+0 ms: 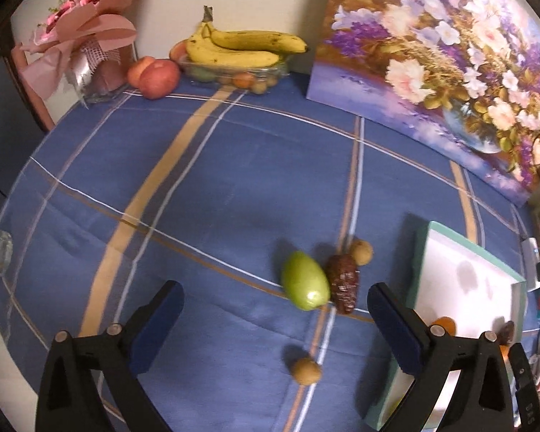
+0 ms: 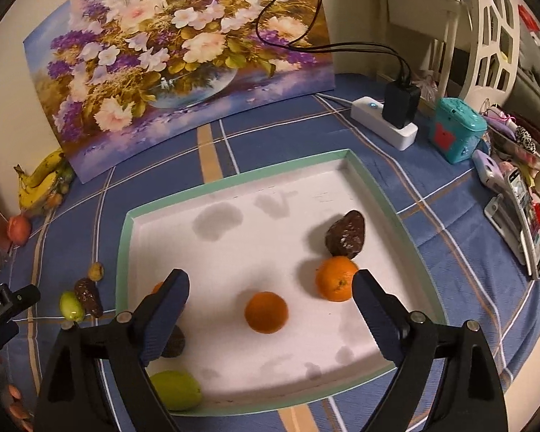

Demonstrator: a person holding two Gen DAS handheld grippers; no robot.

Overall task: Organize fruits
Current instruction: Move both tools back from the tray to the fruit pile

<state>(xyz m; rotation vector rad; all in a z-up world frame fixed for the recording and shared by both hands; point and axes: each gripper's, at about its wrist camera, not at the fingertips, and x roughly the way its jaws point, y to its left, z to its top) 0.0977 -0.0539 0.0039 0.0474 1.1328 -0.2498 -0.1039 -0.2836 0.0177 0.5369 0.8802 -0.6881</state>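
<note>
Both grippers stand wide open and hold nothing: the right gripper point(image 2: 270, 309) hangs over the white tray point(image 2: 234, 180), the left gripper point(image 1: 275, 318) over the blue checked cloth point(image 1: 198, 187).

Inside the tray already lie a green fruit point(image 2: 176, 388) near the front wall, two oranges point(image 2: 266, 311) and a dark brown fruit point(image 2: 345, 234) (others are half hidden behind the fingers).

Still on the cloth, left of the tray, wait a small brown round fruit point(image 1: 307, 370), then a green fruit point(image 1: 305, 280) touching a dark date-like one point(image 1: 343, 284), and another small brown fruit point(image 1: 360, 251) just behind. I judge the sorting about half done.

Far back, bananas point(image 1: 241, 46) rest on a glass dish.
</note>
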